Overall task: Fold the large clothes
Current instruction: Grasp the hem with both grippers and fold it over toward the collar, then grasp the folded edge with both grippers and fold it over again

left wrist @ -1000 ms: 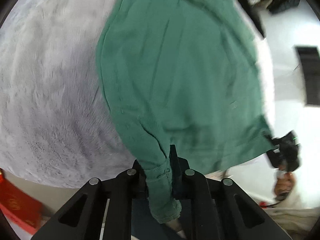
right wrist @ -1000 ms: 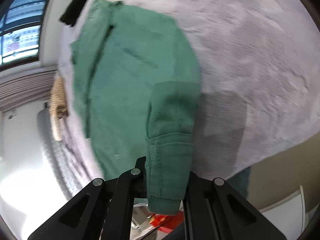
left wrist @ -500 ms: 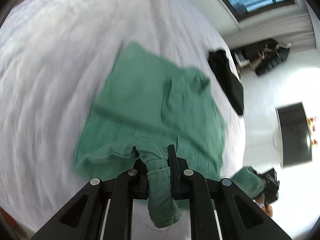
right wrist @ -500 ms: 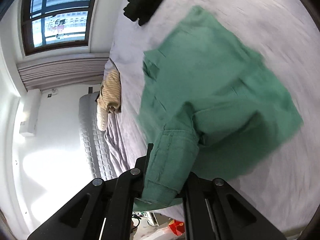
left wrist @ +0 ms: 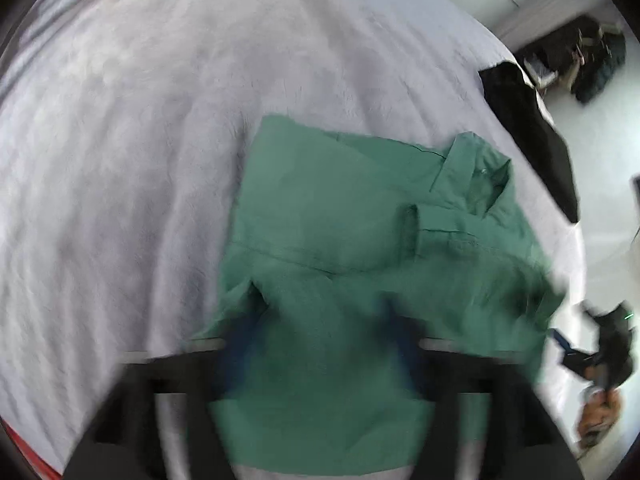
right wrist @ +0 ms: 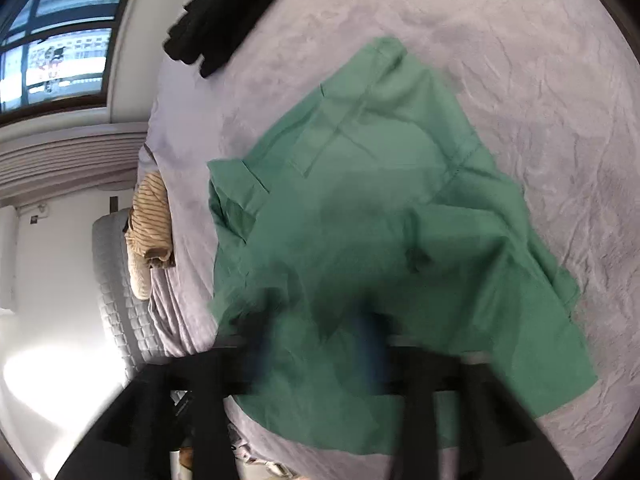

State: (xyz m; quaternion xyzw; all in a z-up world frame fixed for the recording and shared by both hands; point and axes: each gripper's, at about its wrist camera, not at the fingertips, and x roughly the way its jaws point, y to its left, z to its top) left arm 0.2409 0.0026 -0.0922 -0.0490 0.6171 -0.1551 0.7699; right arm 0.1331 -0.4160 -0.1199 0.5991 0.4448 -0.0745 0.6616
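At the near edge of the bed, the left claw (left wrist: 320, 344) is sitting low under a lapped fold of the green shirt (left wrist: 360, 240); motion blur is smearing the fingers, so I cannot tell whether they are apart or clamped on cloth. The right claw (right wrist: 320, 344) is reading the same way: blurred, shirt (right wrist: 380, 200) draped across its fingers, state unclear. Both are working the hem end, likely so the body lands flat in one sheet. Outward, the shirt is lying spread on the grey bed (left wrist: 120, 160), collar (left wrist: 472, 172) pointing away, a few ridges across the middle. Beyond it, a black garment (left wrist: 532, 140) is hanging at the bed's far edge and a striped garment (right wrist: 150, 216) is resting near the headboard, well apart from the fold.
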